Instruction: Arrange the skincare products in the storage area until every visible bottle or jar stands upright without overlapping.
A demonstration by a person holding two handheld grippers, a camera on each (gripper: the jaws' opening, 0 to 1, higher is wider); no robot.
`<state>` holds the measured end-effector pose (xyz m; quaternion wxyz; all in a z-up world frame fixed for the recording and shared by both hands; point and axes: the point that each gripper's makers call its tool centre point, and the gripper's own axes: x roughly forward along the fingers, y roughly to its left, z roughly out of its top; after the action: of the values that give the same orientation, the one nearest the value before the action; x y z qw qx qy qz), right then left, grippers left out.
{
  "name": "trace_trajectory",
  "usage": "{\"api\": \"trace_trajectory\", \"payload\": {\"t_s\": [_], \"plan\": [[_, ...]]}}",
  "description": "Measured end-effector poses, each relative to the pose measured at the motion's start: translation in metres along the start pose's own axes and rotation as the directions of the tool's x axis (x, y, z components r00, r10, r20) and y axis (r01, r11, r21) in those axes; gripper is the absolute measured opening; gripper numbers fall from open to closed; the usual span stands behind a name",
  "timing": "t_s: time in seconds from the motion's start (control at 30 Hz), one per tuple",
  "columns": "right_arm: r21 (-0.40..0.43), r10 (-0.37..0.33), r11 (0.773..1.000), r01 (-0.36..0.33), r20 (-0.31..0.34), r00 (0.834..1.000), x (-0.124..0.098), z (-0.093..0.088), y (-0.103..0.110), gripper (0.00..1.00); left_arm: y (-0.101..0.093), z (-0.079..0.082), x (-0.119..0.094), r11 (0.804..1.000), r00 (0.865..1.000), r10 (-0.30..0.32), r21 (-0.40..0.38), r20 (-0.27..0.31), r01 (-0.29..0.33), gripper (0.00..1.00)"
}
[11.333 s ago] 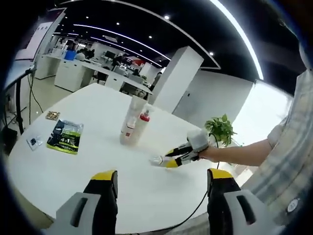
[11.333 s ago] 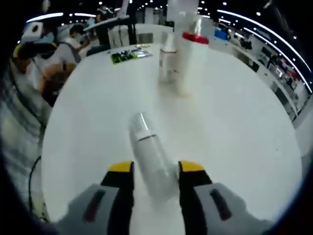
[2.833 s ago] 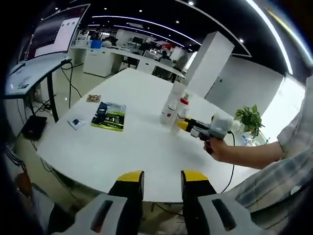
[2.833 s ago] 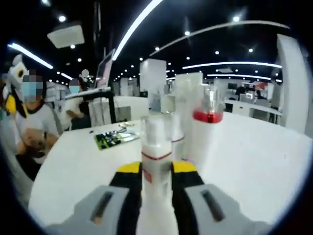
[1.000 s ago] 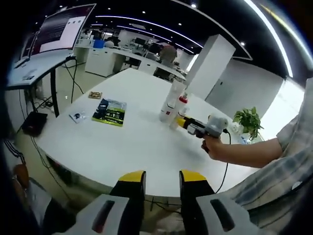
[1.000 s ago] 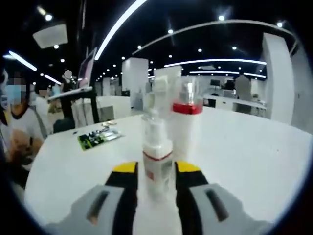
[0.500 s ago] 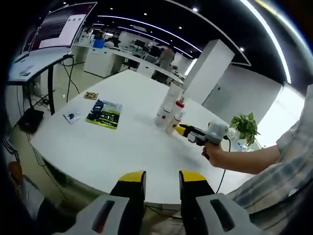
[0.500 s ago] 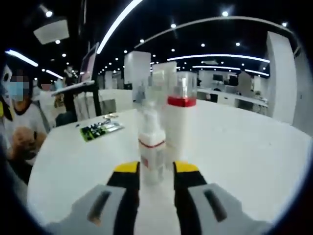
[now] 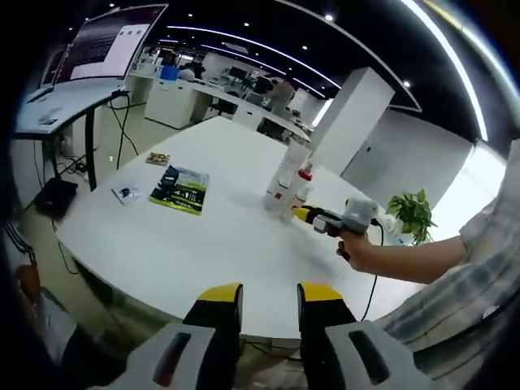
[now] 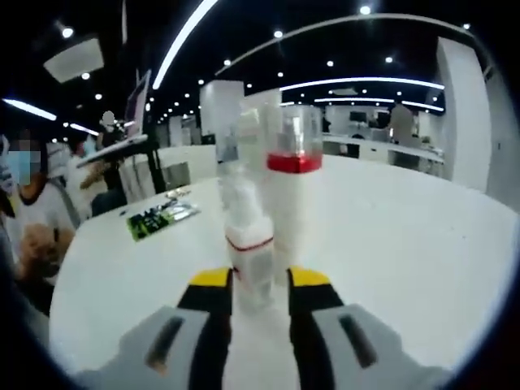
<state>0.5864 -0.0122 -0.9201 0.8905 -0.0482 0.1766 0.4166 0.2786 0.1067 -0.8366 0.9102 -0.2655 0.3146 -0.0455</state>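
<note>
Two yellow-tipped jaws of the left gripper (image 9: 270, 294) rise at the near edge of the left gripper view, set close together with only a narrow gap and nothing between them, held off the near side of the round white table (image 9: 162, 244). Farther on, a green packet (image 9: 179, 184) lies flat on the tabletop with a small card (image 9: 123, 193) beside it and a small patterned piece (image 9: 158, 159) beyond. Past the middle of the table three bottles stand upright in a tight cluster (image 9: 288, 184); the right gripper (image 9: 305, 215), held in a person's hand (image 9: 351, 245), points at them from the right with its tips just beside the nearest one. A potted plant (image 9: 412, 215) sits behind the forearm, and a white pillar (image 9: 352, 118) rises beyond the table.

In the right gripper view, that gripper's (image 10: 260, 286) jaws stand slightly parted on either side of the small bottle with a red band (image 10: 249, 256), which stands upright just ahead of the tips; whether they touch it I cannot tell. Close behind it stands the bottle with a red collar and clear cap (image 10: 293, 191), and a taller pale bottle (image 10: 258, 130) behind both.
</note>
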Motion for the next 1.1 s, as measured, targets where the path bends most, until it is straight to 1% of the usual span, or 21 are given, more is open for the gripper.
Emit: {"api": "trace_trajectory", "payload": {"t_s": [0.17, 0.2, 0.27, 0.37, 0.47, 0.73, 1.07, 1.1], "plan": [[0.007, -0.003, 1.000, 0.003, -0.001, 1.000, 0.003, 0.000, -0.004, 0.24, -0.001, 0.001, 0.003, 1.000, 1.000, -0.004, 0.001, -0.002, 0.004, 0.27], [0.005, -0.002, 1.000, 0.002, -0.010, 1.000, 0.003, -0.001, -0.005, 0.23, -0.001, 0.001, 0.004, 1.000, 1.000, -0.005, 0.000, -0.004, 0.005, 0.27], [0.015, 0.009, 1.000, -0.009, -0.040, 0.999, 0.003, -0.006, -0.003, 0.18, 0.000, 0.000, 0.005, 1.000, 1.000, -0.005, 0.004, -0.010, 0.005, 0.27], [0.030, 0.021, 0.999, -0.020, -0.049, 0.999, 0.002, -0.007, -0.002, 0.12, 0.001, 0.001, 0.007, 1.000, 1.000, -0.004, 0.001, -0.012, 0.004, 0.27], [0.001, 0.030, 1.000, -0.030, -0.058, 0.998, 0.001, -0.007, -0.002, 0.12, 0.003, 0.000, 0.009, 1.000, 1.000, -0.003, -0.006, -0.011, 0.003, 0.27], [-0.022, 0.036, 0.999, -0.037, -0.053, 0.998, 0.004, -0.001, -0.003, 0.13, 0.004, -0.001, 0.012, 1.000, 1.000, -0.007, -0.022, -0.010, 0.007, 0.27], [-0.038, 0.042, 0.998, -0.044, -0.063, 0.997, 0.008, 0.000, -0.002, 0.14, 0.008, 0.001, 0.011, 0.999, 1.000, -0.001, -0.032, 0.002, 0.001, 0.27], [-0.051, 0.046, 0.998, -0.049, -0.065, 0.997, 0.009, 0.000, -0.001, 0.14, 0.009, 0.001, 0.011, 0.999, 1.000, -0.001, -0.035, 0.004, 0.001, 0.27]]}}
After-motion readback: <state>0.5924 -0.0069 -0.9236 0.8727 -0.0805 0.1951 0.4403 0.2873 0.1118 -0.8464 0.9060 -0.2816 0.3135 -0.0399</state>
